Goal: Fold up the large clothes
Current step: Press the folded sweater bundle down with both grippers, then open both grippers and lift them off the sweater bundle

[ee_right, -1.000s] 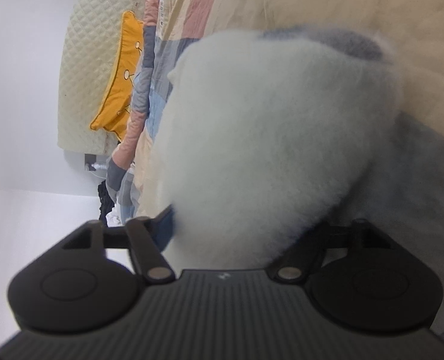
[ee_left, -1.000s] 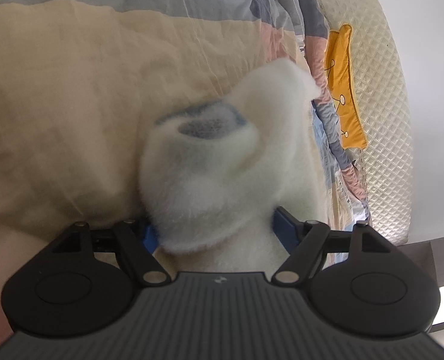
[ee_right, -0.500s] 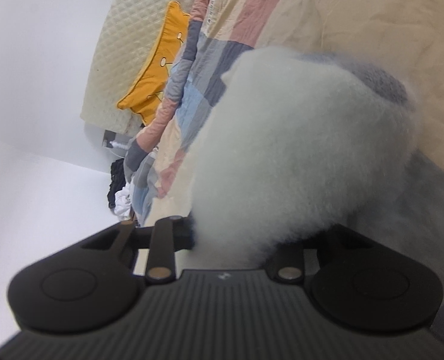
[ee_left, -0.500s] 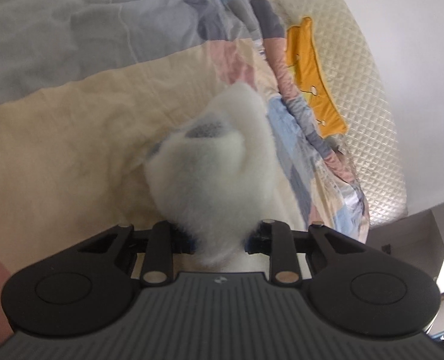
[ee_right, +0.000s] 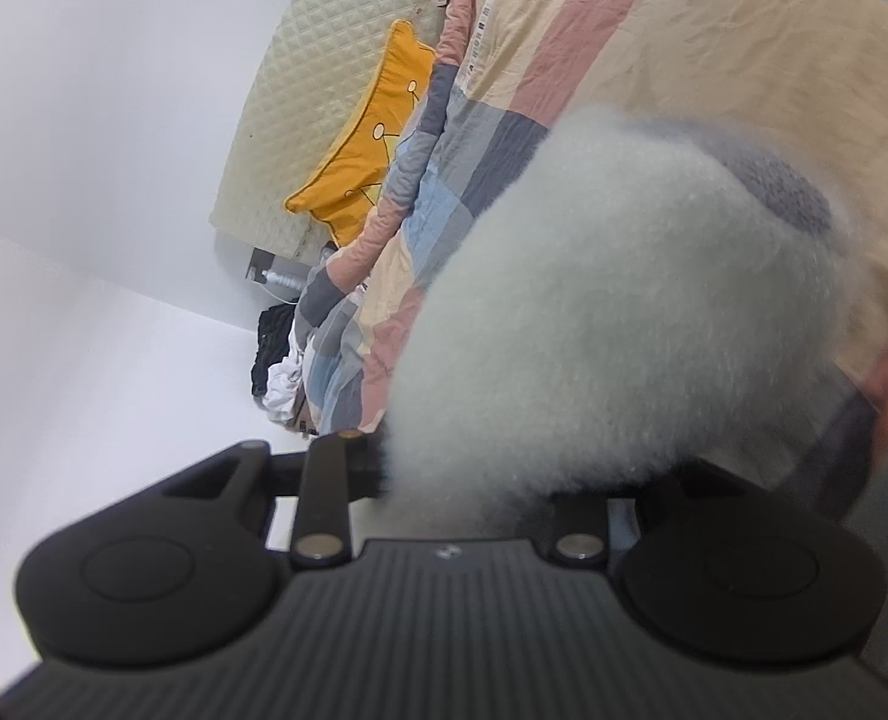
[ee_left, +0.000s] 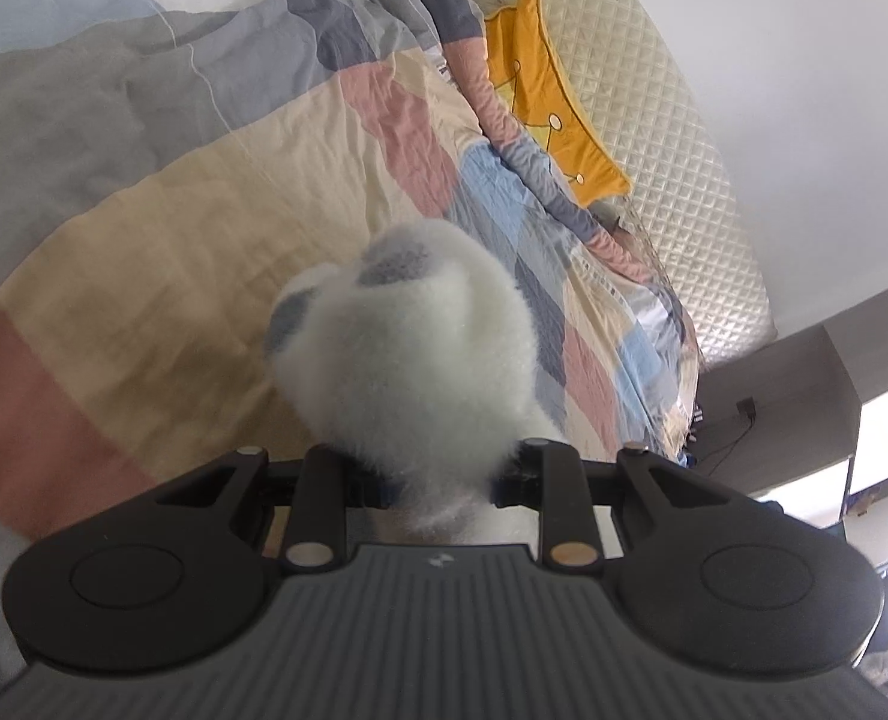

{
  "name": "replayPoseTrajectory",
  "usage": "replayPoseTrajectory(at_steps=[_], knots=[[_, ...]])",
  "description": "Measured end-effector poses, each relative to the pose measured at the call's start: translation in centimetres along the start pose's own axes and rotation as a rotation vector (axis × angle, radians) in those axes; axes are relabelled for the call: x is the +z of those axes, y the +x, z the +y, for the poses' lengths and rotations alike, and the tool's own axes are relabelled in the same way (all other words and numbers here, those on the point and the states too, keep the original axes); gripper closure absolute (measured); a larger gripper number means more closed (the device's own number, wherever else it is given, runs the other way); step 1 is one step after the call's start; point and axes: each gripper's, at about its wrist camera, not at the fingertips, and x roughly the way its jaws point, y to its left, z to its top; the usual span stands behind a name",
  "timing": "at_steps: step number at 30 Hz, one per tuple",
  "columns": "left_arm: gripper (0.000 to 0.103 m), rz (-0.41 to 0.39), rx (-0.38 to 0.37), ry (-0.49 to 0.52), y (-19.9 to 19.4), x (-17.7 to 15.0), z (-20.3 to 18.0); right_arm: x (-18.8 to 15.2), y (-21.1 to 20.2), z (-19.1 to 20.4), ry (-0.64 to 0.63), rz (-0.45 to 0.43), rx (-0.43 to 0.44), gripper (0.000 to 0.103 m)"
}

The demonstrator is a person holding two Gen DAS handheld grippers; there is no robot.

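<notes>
Up close, the left gripper (ee_left: 441, 483) has its two fingers (ee_left: 324, 480) drawn in to a narrow gap and clamped on a bunched fold of a white fleece garment (ee_left: 408, 354). The right gripper (ee_right: 480, 480) is likewise pinched on another bunch of the same fluffy cloth (ee_right: 618, 324), which swells up in front of its camera and hides the finger on that side. Grey patches show on the pile in both views.

The garment hangs from the two grips above the bed (ee_left: 162, 276), lifted clear of the bedding near the side of the bed that runs toward the headboard. How much of it trails below cannot be seen.

Judging by its look, the fleece is light, very soft and thick, with no stiffness at all; it will sag and droop between the grips and compress under the fingers. Deep pile may slip, so a hold on a seam, hem or shoulder edge seems safer than loose fluff.

Beneath lies a rumpled patchwork quilt (ee_left: 384, 120) in cream, pink, blue and grey, whose wrinkles could catch the cloth when it is laid down. A quilted cream headboard (ee_left: 672, 138) stands at the far end, with an orange crown-shaped cushion (ee_left: 540, 102) leaning on it. Dark and white clothing (ee_right: 279, 360) lies heaped beside the bed's far corner.
</notes>
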Motion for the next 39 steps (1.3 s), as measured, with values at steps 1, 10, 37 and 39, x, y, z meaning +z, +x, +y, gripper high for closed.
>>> replayPoseTrajectory(at_steps=[1,10,37,39], knots=[[0.072,0.008,-0.004,0.015,-0.1,-0.3,0.2,-0.2,-0.2,-0.3,0.009,-0.001,-0.003,0.064],[0.068,0.024,-0.048,-0.024,0.9,-0.5,2.0,-0.9,0.9,-1.5,0.058,0.003,-0.013,0.042],[0.057,-0.028,-0.116,-0.026,14.3,10.6,-2.4,8.5,11.8,0.2,0.013,0.005,0.056,0.041],[0.05,-0.051,-0.162,-0.033,15.8,11.0,-1.2,8.9,13.0,-0.1,-0.033,-0.001,0.033,0.042]])
